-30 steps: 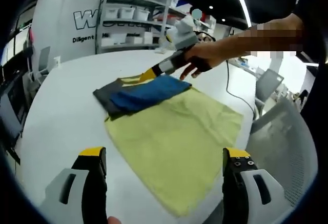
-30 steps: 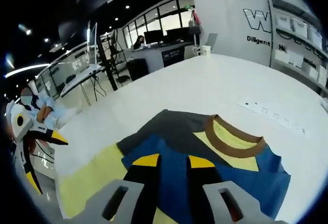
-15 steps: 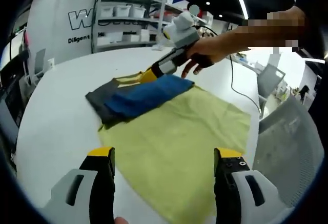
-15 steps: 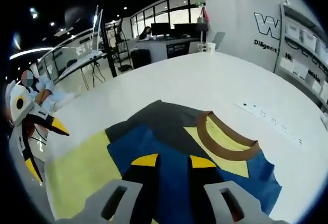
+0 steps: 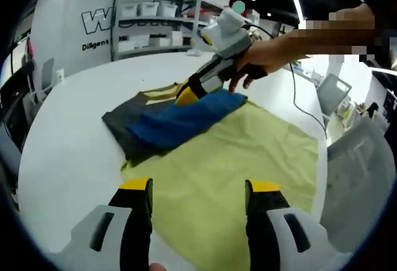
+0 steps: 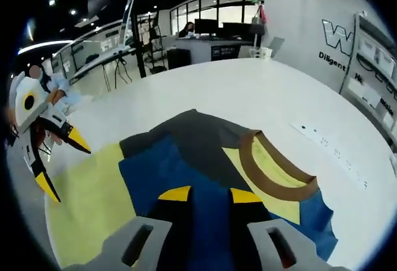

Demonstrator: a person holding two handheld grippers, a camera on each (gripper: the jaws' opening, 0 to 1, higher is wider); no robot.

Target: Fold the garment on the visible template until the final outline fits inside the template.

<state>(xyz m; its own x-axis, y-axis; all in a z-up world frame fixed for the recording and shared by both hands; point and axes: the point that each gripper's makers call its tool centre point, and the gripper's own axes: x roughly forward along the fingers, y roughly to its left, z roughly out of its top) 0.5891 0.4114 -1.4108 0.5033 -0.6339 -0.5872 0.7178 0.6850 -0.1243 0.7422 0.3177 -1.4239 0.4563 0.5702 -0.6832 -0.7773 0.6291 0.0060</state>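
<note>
I'm closing the left gripper, jaws still wide, toward the yellow template; right gripper, jaws narrow, is holding the garment fold.

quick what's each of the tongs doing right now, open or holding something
Left tongs: open, holding nothing, above the yellow-green cloth template.
Right tongs: tips on the folded blue, grey and yellow garment; whether they pinch it cannot be told.
</note>
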